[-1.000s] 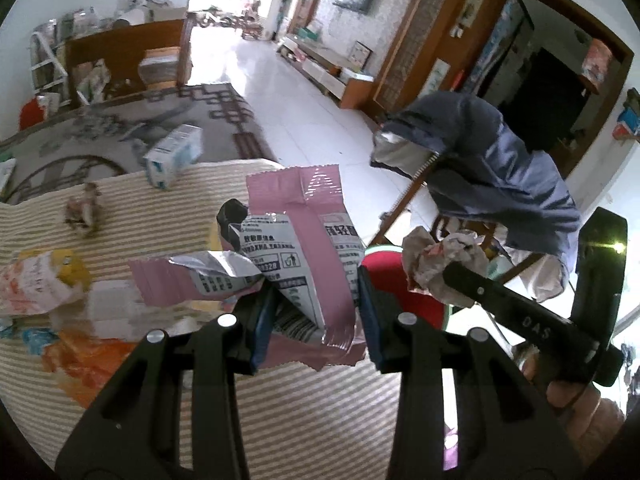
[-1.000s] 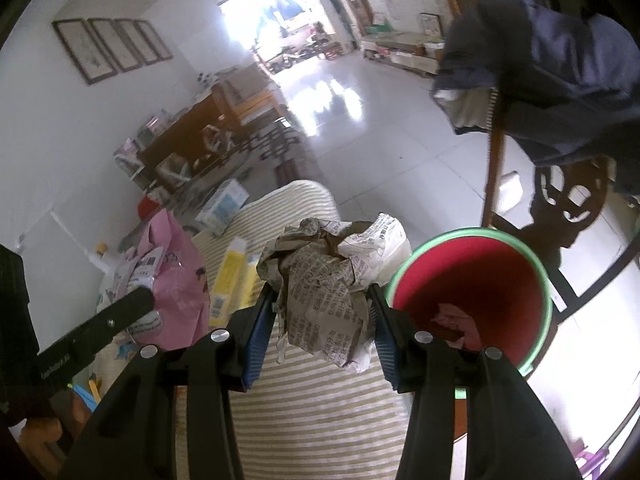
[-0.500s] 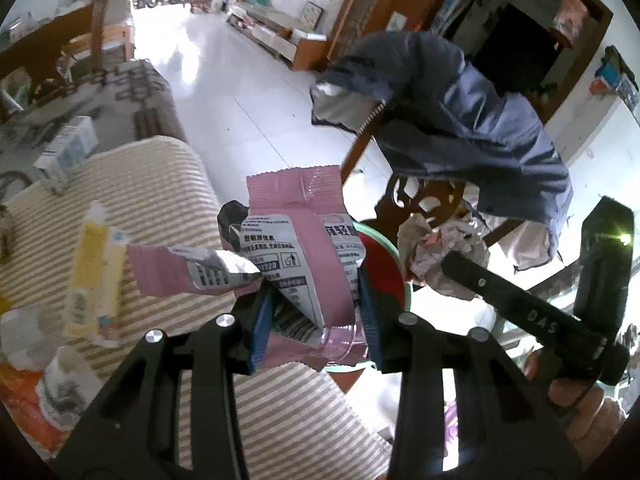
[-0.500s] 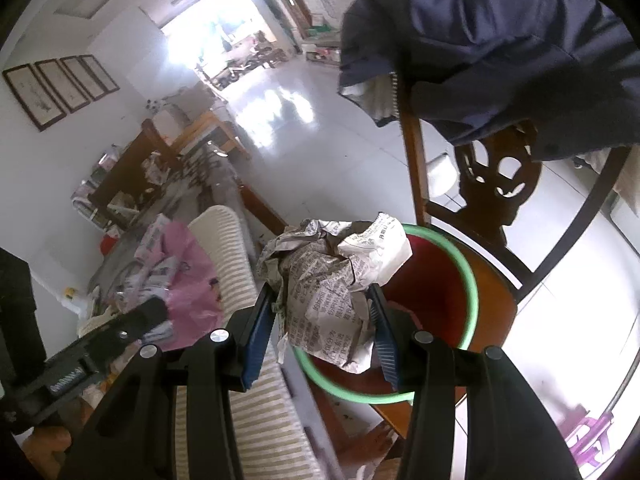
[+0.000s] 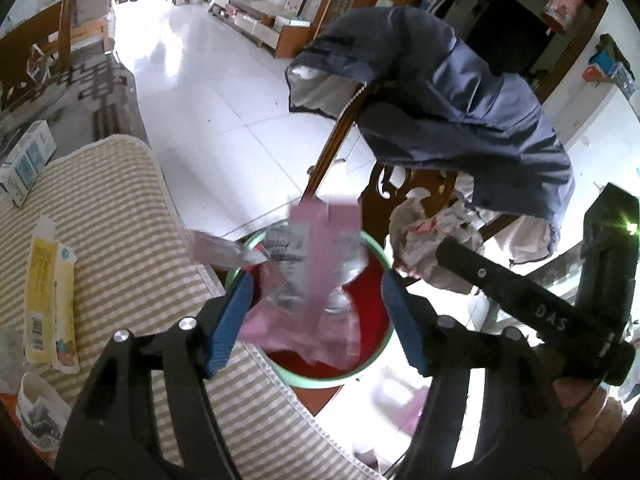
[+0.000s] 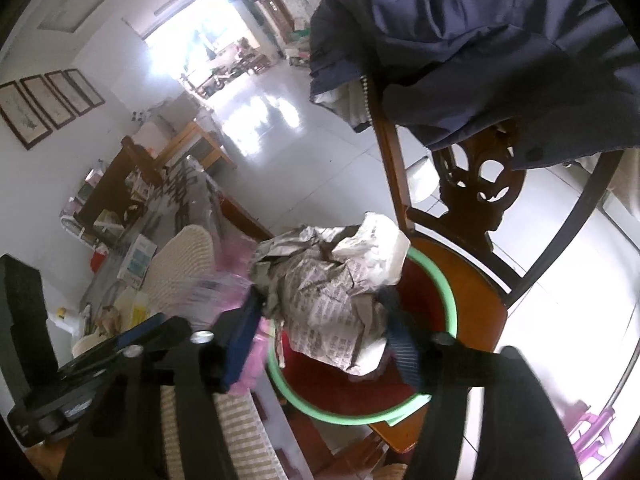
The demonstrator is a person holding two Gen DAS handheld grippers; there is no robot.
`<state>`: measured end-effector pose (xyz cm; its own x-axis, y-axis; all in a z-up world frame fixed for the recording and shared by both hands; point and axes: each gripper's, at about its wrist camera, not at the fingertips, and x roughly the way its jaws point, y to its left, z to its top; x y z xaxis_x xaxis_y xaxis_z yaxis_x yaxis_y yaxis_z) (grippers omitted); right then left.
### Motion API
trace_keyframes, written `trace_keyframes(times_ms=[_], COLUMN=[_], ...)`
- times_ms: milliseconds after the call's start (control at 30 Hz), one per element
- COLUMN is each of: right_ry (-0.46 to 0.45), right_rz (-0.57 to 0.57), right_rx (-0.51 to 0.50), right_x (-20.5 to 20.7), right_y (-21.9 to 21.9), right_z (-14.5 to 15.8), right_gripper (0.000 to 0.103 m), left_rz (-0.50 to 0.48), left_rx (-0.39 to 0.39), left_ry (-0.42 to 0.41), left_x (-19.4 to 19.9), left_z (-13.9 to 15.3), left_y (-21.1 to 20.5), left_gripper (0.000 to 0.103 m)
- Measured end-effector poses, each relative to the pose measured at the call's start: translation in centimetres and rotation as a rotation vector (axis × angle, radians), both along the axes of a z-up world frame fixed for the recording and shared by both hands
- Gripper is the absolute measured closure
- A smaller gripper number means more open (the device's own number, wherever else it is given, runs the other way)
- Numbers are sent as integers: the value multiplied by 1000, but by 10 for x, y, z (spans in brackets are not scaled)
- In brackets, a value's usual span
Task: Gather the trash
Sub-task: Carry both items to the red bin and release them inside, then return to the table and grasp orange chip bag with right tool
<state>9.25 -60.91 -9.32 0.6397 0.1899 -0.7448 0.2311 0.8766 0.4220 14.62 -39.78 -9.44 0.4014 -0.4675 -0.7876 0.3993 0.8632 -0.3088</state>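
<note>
Over the red bin [image 5: 372,300], left wrist view: left hand-held gripper [image 5: 316,312] is standing released, jaws wide apart, w/ the pink wrapper [image 5: 316,280] blurred between them, apparently dropping into the bin directly ahead and below. Right hand-held gripper [image 5: 416,248] is coming in from the right, gripping crumpled newspaper [image 5: 412,232] just beyond the green rim. Striped surface [image 5: 100,220] is lying left, carrying a yellow tube [image 5: 40,292] and a carton [image 5: 24,164].

Right wrist view: right hand-held gripper [image 6: 320,320] is clenching the newspaper wad [image 6: 332,292], hanging right above the bin [image 6: 440,300], which is sitting on a wooden chair [image 6: 472,292] w/ a blue jacket [image 6: 480,40] draped over its back. That side is nearer for the next drop, I'd judge; opening should do it. Tiled floor is running off toward a bright doorway.
</note>
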Motion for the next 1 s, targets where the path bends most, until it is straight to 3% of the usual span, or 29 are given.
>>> trace_keyframes(times_ms=[467, 733, 1000], right_ry=[-30, -38, -37], right_rz=[16, 98, 172], right_rx=[-17, -32, -51], right_x=[2, 6, 0], right_y=[32, 96, 181], right_z=[11, 17, 20], right_gripper=[33, 31, 30], left_rz=[40, 102, 192], left_rx=[0, -12, -17], left_ry=[-93, -93, -88], left_x=[-19, -38, -58], left_z=[27, 29, 26], left_y=[47, 106, 194], left_gripper=[34, 33, 33])
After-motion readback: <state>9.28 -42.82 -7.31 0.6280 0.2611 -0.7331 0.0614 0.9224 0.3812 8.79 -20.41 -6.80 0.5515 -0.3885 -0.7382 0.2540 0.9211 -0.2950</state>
